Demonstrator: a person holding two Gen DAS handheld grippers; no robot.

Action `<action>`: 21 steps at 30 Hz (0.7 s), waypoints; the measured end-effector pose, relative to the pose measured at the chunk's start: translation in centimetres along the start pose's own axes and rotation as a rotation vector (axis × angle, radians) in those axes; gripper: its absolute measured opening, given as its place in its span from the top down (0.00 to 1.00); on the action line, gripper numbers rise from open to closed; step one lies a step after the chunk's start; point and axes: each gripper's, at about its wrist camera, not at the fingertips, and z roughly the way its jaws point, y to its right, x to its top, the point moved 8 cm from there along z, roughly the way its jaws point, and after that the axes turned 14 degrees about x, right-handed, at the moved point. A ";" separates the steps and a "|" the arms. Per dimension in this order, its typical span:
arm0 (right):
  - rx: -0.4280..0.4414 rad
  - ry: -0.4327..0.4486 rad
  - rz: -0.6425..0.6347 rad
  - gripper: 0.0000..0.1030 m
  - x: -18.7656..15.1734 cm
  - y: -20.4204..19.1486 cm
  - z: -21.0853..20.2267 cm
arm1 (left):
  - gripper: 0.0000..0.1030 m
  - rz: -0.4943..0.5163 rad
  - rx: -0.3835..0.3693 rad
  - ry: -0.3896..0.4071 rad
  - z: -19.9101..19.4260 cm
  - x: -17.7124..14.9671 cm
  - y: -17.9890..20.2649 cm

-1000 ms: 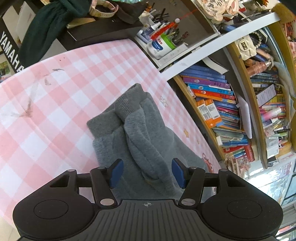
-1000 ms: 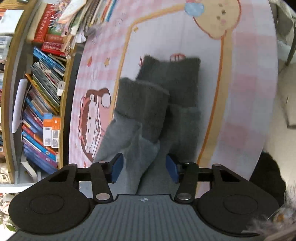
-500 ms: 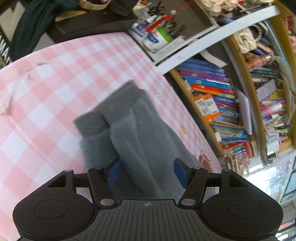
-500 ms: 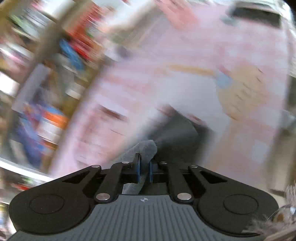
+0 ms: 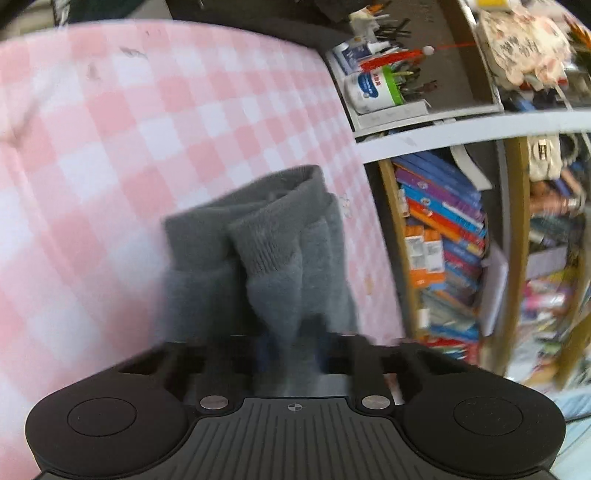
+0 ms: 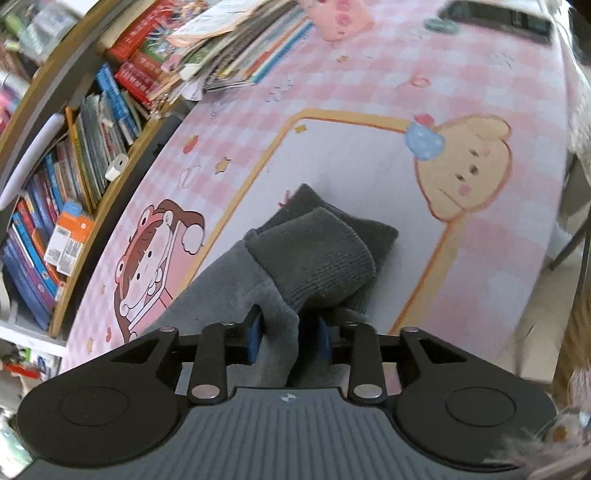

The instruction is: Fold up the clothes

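A grey knit garment (image 5: 258,254) lies bunched on the pink checked tablecloth (image 5: 110,147). My left gripper (image 5: 291,354) is closed on a fold of it at the near edge; the jaws are blurred. In the right wrist view the same garment (image 6: 317,254) shows ribbed cuffs folded over. My right gripper (image 6: 288,339) is shut on a grey fold of it between the blue pads.
A bookshelf (image 5: 443,240) full of books runs along the table's side; it also shows in the right wrist view (image 6: 74,166). A tray of pens and bottles (image 5: 380,85) sits on a shelf. A stack of books (image 6: 240,44) lies on the table. A dark flat object (image 6: 495,18) lies at the far edge.
Both grippers went from open to closed on the grey garment. The garment has bunched up and both views have swung as the cloth is lifted.
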 end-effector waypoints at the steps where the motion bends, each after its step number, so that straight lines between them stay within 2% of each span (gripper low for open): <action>1: 0.018 0.005 -0.020 0.85 0.3 -0.8 -0.1 | 0.95 -0.001 -0.031 0.006 -0.4 0.2 0.7; 4: 0.115 0.051 -0.053 0.86 1.6 -2.9 -1.6 | 0.96 0.085 -0.192 0.086 -4.7 0.8 3.9; 5: 0.139 0.060 -0.059 0.86 1.9 -3.2 -2.3 | 0.96 0.098 -0.201 0.101 -5.8 1.0 3.8; 8: 0.114 0.050 -0.046 0.86 1.6 -2.0 -3.1 | 0.96 0.088 -0.150 0.111 -7.3 1.0 1.2; 11: 0.048 0.006 0.014 0.86 0.3 0.8 -2.4 | 0.96 0.067 -0.008 0.043 -5.1 -0.4 -3.2; 13: 0.021 -0.010 0.038 0.83 -0.3 1.8 -1.9 | 0.96 0.097 0.042 0.026 -3.9 -1.4 -3.9; 15: 0.013 -0.007 0.037 0.79 -0.5 1.9 -1.7 | 0.95 0.110 0.065 0.029 -3.3 -1.7 -3.9; 16: 0.022 0.001 0.035 0.72 -0.3 1.7 -1.7 | 0.95 0.106 0.062 0.029 -3.1 -1.6 -3.8; 18: 0.037 0.022 0.024 0.72 0.3 1.1 -1.7 | 0.95 0.099 0.060 0.033 -3.0 -1.3 -3.9; 19: 0.043 0.030 0.011 0.84 0.7 0.6 -1.7 | 0.95 0.094 0.054 0.031 -3.0 -1.3 -4.1; 20: 0.050 0.042 -0.021 0.91 1.1 -0.3 -1.9 | 0.95 0.088 0.047 0.030 -3.0 -1.3 -4.2; 21: 0.074 0.071 -0.094 0.91 1.5 -1.7 -2.6 | 0.95 0.087 0.039 0.032 -3.2 -1.2 -4.2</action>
